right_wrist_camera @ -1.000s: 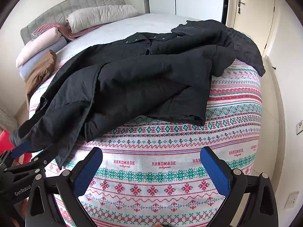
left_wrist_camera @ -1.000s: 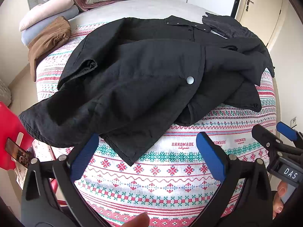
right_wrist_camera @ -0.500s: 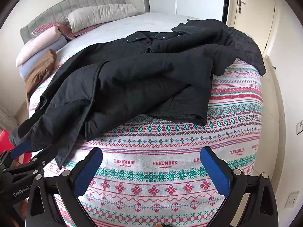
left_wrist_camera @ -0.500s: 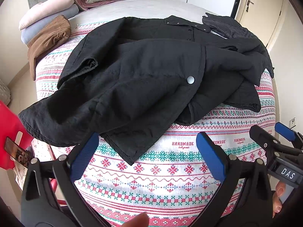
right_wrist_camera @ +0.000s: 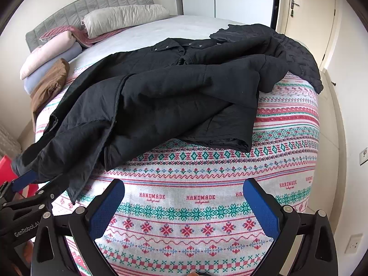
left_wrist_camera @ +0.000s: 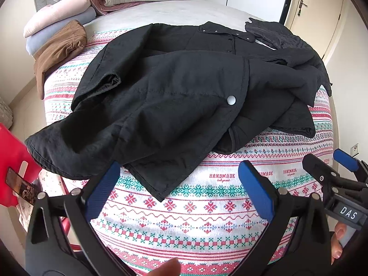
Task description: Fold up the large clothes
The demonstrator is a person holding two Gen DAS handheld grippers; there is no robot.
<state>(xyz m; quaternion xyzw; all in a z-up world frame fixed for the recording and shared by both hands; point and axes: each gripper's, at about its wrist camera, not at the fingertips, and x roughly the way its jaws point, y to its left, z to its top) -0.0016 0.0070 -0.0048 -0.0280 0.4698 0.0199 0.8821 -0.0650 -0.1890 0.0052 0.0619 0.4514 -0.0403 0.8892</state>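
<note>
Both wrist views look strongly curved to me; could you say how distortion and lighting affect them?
Left wrist view: fisheye bulges the patterned bedspread and darkens corners; the black jacket stays sharp. Right wrist view: same barrel curve, soft even daylight, no glare, jacket folds underexposed.

jacket (left_wrist_camera: 174, 105): matt black cloth, lightly quilted, creased; one smooth pale snap button (left_wrist_camera: 231, 100) on its front
bedspread (right_wrist_camera: 207, 207) under the jacket: woven cloth, cross-stitch-look pattern, matt
left tool (left_wrist_camera: 181, 191): matt black plastic, blue textured pads, small metal screws
right tool (right_wrist_camera: 186, 203): same finish
headboard (right_wrist_camera: 92, 11) beyond the jacket: grey padded fabric
</note>
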